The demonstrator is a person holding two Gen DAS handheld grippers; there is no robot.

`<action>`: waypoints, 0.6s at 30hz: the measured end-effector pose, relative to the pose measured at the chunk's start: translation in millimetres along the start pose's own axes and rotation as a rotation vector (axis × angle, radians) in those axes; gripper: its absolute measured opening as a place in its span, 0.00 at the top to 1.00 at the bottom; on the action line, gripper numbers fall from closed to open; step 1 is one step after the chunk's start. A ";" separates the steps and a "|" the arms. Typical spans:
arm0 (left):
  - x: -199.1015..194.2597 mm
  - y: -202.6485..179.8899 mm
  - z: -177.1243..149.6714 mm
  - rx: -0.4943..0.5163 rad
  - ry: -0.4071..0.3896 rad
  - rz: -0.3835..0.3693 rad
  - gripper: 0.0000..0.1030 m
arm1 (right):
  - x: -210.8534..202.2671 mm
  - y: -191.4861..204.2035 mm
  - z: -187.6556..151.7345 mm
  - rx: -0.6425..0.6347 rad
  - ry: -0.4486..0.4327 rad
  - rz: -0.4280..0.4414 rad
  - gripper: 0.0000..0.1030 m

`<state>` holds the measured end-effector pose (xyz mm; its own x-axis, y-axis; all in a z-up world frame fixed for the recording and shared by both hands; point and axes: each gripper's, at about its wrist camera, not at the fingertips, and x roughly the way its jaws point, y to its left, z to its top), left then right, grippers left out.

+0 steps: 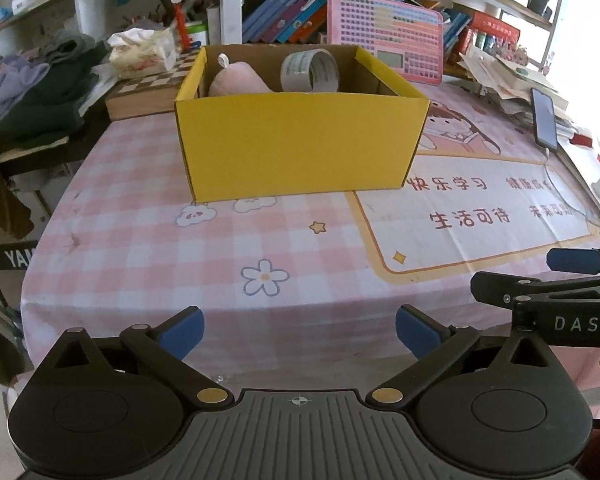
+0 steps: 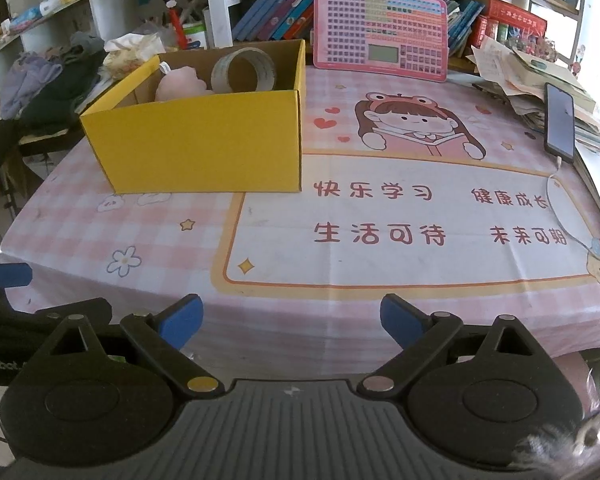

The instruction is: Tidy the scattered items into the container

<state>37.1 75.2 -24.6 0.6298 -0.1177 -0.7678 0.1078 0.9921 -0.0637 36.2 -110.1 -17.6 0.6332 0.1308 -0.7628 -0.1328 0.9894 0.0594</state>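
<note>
Presently: yellow cardboard box (image 1: 300,144) ahead of left gripper (image 1: 300,334), up-left of right gripper (image 2: 291,320); left nearer. Both spread wide, empty. Pink plush (image 1: 236,80), tape roll (image 1: 310,70) inside box.

Yellow box (image 1: 300,144): near wall hides the lower parts of the pink plush (image 1: 236,80) and tape roll (image 1: 310,70). Box floor not visible.
</note>
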 end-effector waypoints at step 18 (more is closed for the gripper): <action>2.1 8.1 0.2 -0.037 0.006 -0.001 0.00 | 1.9 4.9 4.4 -0.031 -0.008 -0.003 0.06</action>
<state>39.5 83.0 -26.5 0.6254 -0.1186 -0.7712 0.0800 0.9929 -0.0878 40.1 -104.7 -15.9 0.6396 0.1283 -0.7580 -0.1540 0.9874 0.0371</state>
